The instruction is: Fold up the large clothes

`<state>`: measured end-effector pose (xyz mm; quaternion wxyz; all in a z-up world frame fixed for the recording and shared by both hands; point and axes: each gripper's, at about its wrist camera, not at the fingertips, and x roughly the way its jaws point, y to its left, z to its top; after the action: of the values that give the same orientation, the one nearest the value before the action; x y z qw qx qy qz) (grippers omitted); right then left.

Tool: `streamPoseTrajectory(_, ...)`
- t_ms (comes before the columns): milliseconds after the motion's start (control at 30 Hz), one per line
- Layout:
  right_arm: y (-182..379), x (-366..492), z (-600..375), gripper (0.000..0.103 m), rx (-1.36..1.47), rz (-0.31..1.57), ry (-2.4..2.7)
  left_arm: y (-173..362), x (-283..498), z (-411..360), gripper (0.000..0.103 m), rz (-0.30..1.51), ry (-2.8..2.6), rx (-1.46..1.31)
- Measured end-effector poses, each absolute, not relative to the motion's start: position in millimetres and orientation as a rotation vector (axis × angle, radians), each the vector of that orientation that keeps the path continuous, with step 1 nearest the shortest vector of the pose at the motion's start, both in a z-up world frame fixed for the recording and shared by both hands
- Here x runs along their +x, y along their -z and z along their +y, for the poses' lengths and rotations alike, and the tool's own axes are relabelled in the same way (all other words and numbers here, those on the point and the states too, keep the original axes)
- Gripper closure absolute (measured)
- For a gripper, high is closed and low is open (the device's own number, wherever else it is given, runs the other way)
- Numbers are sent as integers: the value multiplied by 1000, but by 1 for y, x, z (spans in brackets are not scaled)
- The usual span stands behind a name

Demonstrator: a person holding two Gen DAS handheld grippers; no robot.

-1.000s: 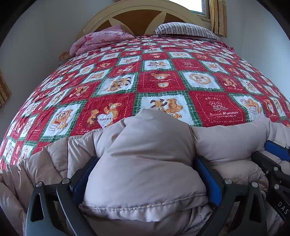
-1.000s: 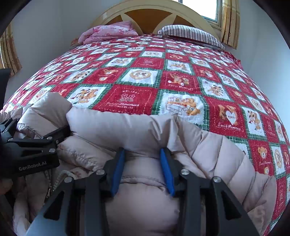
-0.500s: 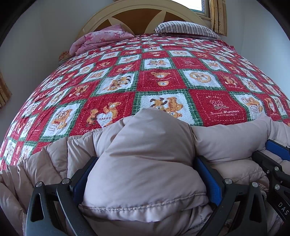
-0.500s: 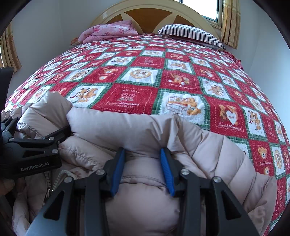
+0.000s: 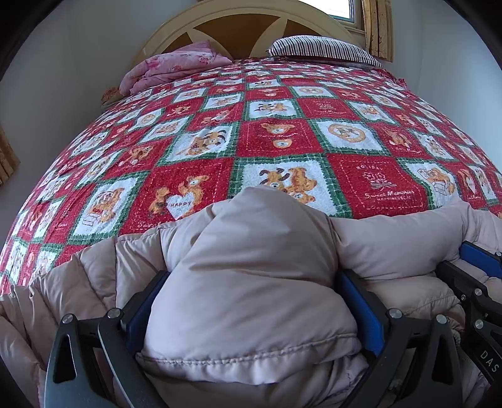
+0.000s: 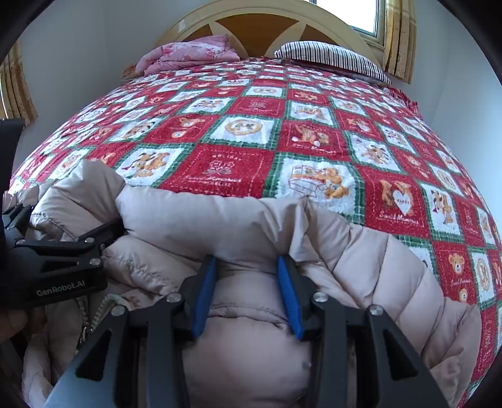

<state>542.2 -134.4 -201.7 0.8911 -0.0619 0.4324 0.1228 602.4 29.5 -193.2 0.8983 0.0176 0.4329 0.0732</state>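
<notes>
Our left fingers [image 5: 142, 310] stand wide and press their blue pads into both flanks of a fat fold of the pale pink down coat [image 5: 251, 282], while our right fingers [image 6: 204, 295] sit much narrower, pinching a thinner bunch of the same coat near its hem. Nothing has changed over the past second: both grippers hold exactly where they were, pitched downward, the coat bulging between them just as before (a pause, we judge, with the fold gathered but not yet carried over and laid down). For the task, that means the garment is gripped at two points along its near edge and is ready for the next sweep across the bed.

Seen from the right wrist, the left gripper [image 6: 94, 241] lies just beside ours, clamped on the neighbouring bulge; a metal zip [image 6: 91, 317] trails down below it.

The coat is quilted in broad horizontal channels, puffy and springy, its shell smooth with a faint sheen and a stitched seam running along the hem. It will likely slide and re-inflate when let go. It lies heaped at the foot of the bed, on a terry bedspread [image 5: 282, 138] of red and white squares with teddy bears and green plaid borders, nubbly and flat.

At the far end rest a crumpled pink floral quilt [image 5: 175, 67] and a striped pillow [image 5: 320, 50] against an arched wooden headboard [image 5: 251, 25].
</notes>
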Motion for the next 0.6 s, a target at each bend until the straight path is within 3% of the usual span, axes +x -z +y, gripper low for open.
streamPoseTrajectory(600, 202, 542, -131, 60, -160, 899, -245, 194, 604, 29, 1, 898, -151, 36)
